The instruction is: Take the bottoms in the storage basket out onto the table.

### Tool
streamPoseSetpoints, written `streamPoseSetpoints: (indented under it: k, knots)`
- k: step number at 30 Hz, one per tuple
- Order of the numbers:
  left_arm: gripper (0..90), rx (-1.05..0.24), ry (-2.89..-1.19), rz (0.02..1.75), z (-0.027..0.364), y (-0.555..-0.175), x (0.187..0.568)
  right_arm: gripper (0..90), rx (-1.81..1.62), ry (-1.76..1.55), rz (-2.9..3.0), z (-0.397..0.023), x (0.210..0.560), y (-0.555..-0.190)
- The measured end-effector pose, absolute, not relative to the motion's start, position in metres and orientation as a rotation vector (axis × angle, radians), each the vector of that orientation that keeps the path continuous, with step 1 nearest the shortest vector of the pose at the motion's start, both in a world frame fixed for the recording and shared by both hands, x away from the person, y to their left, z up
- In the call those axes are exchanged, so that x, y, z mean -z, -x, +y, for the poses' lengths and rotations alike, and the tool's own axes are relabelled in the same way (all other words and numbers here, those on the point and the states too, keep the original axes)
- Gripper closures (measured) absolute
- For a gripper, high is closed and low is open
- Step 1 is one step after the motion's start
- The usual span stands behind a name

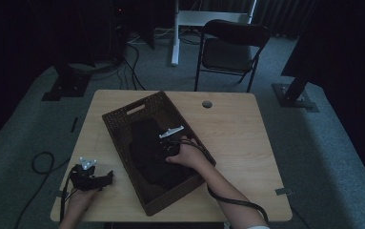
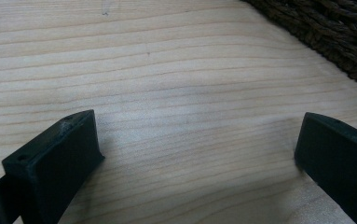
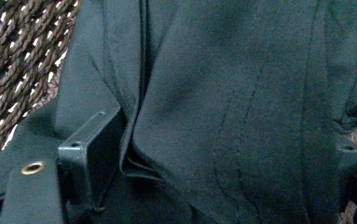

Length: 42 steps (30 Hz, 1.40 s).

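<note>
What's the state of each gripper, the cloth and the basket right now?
Left gripper: open, nothing between its jaws, low over the bare wooden table.
Right gripper: inside the basket, jaws around a fold of cloth.
Dark folded cloth: bunched, lying in the basket.
Dark woven wicker basket: upright on the table.

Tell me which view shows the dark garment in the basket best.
The right gripper view: the dark garment is close enough to show folds and stitching, bunched between the right gripper fingers. The high view shows the garment as a dim shape in the wicker basket. The left gripper view shows the table and a basket corner.
</note>
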<state>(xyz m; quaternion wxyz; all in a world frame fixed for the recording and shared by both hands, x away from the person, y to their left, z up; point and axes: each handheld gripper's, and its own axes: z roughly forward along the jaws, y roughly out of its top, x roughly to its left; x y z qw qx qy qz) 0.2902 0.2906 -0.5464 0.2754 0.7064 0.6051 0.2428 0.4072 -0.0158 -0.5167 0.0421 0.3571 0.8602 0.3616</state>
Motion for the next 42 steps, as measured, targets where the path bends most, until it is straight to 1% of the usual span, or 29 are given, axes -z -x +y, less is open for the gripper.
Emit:
streamPoseSetpoints:
  k: [1,3,5,7,9,11,12,14,22,32,42]
  knots:
    - [0.0,-0.653,-1.899,1.626,0.291,-0.290,0.546,26.3,-1.111,-1.090,2.639,-0.016,0.516,-0.406]
    - [0.1,-0.653,-1.899,1.626,0.291,-0.290,0.546,39.0,-1.116,-1.104,2.645,-0.018,0.512,-0.406]
    - [0.0,-0.653,-1.898,1.626,0.291,-0.290,0.546,48.4,-1.119,-1.089,2.653,-0.020,0.509,-0.406]
    - [0.1,-0.653,-1.899,1.626,0.291,-0.290,0.546,56.2,-1.135,-1.092,2.662,-0.023,0.503,-0.407]
    - [0.1,-0.653,-1.899,1.626,0.291,-0.290,0.546,60.2,-1.154,-1.095,2.673,-0.025,0.498,-0.407]
    - [0.0,-0.652,-1.899,1.626,0.291,-0.290,0.546,61.0,-1.158,-1.094,2.675,-0.025,0.496,-0.407]
    - [0.1,-0.652,-1.899,1.626,0.291,-0.290,0.546,63.3,-1.172,-1.089,2.672,-0.026,0.493,-0.405]
    - [0.1,-0.653,-1.898,1.626,0.291,-0.290,0.546,65.0,-1.195,-1.070,2.659,-0.027,0.489,-0.403]
    - [0.1,-0.652,-1.898,1.626,0.291,-0.290,0.546,66.4,-1.239,-1.016,2.633,-0.029,0.476,-0.395]
    - [0.1,-0.654,-1.897,1.625,0.291,-0.290,0.546,67.1,-1.331,-0.977,2.551,-0.038,0.443,-0.392]
    - [0.0,-0.657,-1.897,1.625,0.291,-0.290,0.546,67.7,-1.373,-0.949,2.510,-0.042,0.425,-0.391]
